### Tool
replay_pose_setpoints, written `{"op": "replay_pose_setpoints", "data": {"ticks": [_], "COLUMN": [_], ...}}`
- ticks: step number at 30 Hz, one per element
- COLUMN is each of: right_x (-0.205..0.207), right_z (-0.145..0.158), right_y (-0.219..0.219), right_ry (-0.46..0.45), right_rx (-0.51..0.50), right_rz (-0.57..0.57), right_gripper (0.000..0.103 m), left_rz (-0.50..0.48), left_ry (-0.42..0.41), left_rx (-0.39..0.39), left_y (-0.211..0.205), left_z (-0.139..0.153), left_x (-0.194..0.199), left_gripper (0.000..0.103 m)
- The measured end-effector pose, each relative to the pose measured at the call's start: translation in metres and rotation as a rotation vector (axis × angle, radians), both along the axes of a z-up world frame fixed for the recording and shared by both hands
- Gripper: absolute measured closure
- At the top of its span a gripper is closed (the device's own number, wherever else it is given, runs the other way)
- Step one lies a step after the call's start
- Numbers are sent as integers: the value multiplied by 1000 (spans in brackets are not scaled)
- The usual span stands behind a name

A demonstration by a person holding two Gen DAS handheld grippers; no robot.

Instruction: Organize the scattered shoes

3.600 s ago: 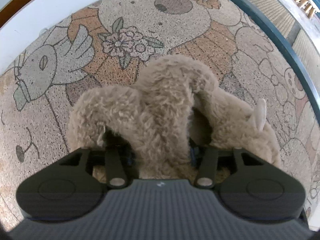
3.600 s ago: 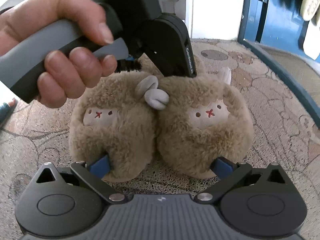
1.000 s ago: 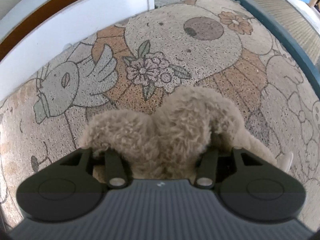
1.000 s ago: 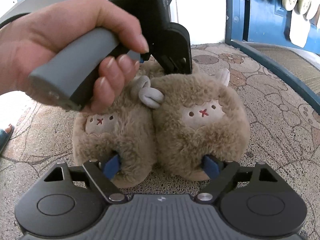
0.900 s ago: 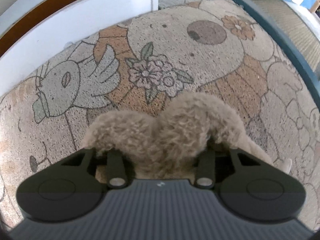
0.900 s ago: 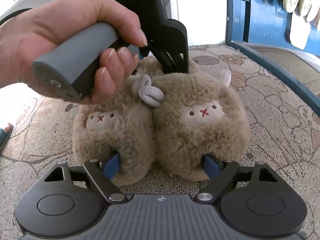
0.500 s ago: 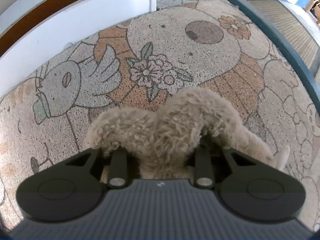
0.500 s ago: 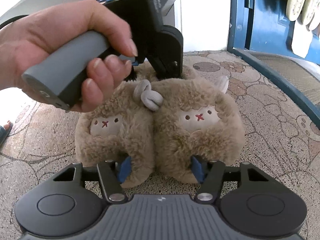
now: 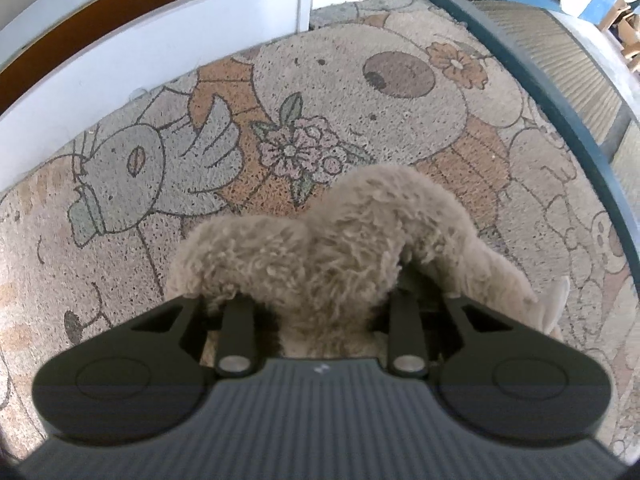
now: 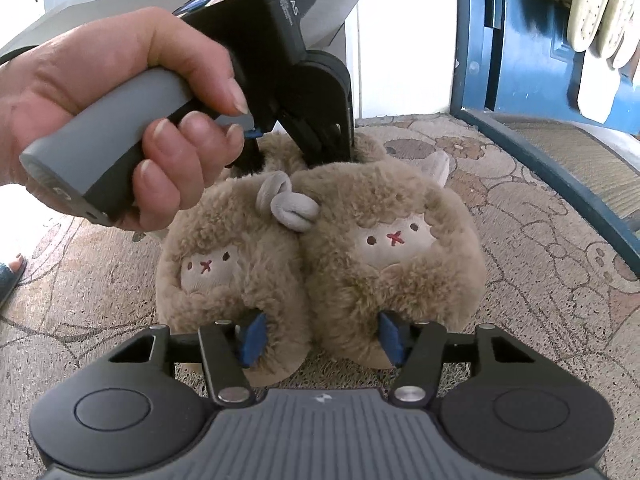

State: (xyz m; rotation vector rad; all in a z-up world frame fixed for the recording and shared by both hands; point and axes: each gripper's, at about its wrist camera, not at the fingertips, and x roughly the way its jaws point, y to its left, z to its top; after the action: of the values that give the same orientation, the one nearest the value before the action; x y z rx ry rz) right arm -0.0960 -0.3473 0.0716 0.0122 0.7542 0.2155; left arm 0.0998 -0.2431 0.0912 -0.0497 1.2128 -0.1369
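Observation:
Two fluffy brown sheep-face slippers stand side by side on the patterned mat [image 10: 540, 240], the left slipper [image 10: 224, 260] touching the right slipper [image 10: 396, 248]. My right gripper [image 10: 320, 338] is shut on both toes from the front, its blue pads [image 10: 252, 338] sunk into the fur. My left gripper [image 10: 320, 136], in a person's hand [image 10: 120, 120], comes down from above behind them. In the left wrist view the slippers' heel rims [image 9: 332, 248] bunch between the left gripper [image 9: 320, 312] jaws; its fingertips are buried in fur.
A white skirting board [image 9: 140, 60] borders the mat [image 9: 400, 80] at the far left. A dark blue frame [image 9: 560, 112] runs along the right, with ribbed flooring beyond. Pale shoes [image 10: 592, 8] hang on a blue rack at the upper right. A sandalled foot [image 10: 10, 276] shows at the left edge.
The right gripper's jaws have drawn inward from the slippers' outer sides onto their toes. The left jaws have narrowed on the heel fur. Both slippers stay in place on the mat.

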Motion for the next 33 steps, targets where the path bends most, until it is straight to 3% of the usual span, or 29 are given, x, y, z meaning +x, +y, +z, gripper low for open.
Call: {"op": "replay_pose_setpoints", "data": {"ticks": [5,8,13,16,26,33], "right_x": [2,2,-1,-5,-3,6], "right_z": [-5,-9,-12,-17,-42,-53], "right_y": [-1,-3,0,0,5,12], "right_ry": [28,37,31,50,166,187], "right_rx": [-2,13,2,-20,-86,-100], "right_rz": [-4,-17,1,19,80,83], "right_gripper": [43,36,11,2,1,0], "left_rz": [-26,-19,-20,-26,-49,-79], "left_ry": [-7,29,52,45,43,13], "left_rx": [9,3,-5,-6,-6,28], "left_y": [-4,0,2,3,3,-3], "left_z": [-4,-18,-21,-22,-24,-25], "left_x": [-1,5,8,6,6,1], "left_gripper": [75,75,73,71,68,63]}}
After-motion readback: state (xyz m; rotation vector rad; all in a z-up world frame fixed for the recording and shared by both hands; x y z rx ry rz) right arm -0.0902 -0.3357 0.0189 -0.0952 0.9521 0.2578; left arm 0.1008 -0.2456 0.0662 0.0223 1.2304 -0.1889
